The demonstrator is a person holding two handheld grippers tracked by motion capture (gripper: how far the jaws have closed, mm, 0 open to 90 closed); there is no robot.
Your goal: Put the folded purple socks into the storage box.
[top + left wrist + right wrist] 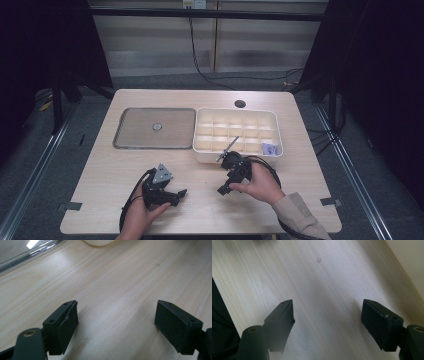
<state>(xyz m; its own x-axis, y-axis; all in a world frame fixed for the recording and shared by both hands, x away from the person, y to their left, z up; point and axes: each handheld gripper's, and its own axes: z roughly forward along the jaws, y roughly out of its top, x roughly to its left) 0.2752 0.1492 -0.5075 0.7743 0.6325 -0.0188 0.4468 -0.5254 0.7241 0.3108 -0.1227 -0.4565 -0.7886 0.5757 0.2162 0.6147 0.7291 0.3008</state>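
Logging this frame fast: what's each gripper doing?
Left gripper: open, holding nothing.
Right gripper: open, holding nothing.

— What do you see under your left gripper [116,315]?
— Pale wood-grain table [120,277], smooth and matt. Your jaws are matt black plastic with dull pads.
— Beyond it?
— A glossy metal tray [154,128], then a smooth cream plastic box [237,136].

Pale wooden table [115,200], metal tray [140,135] beside white compartment box [200,150], touching
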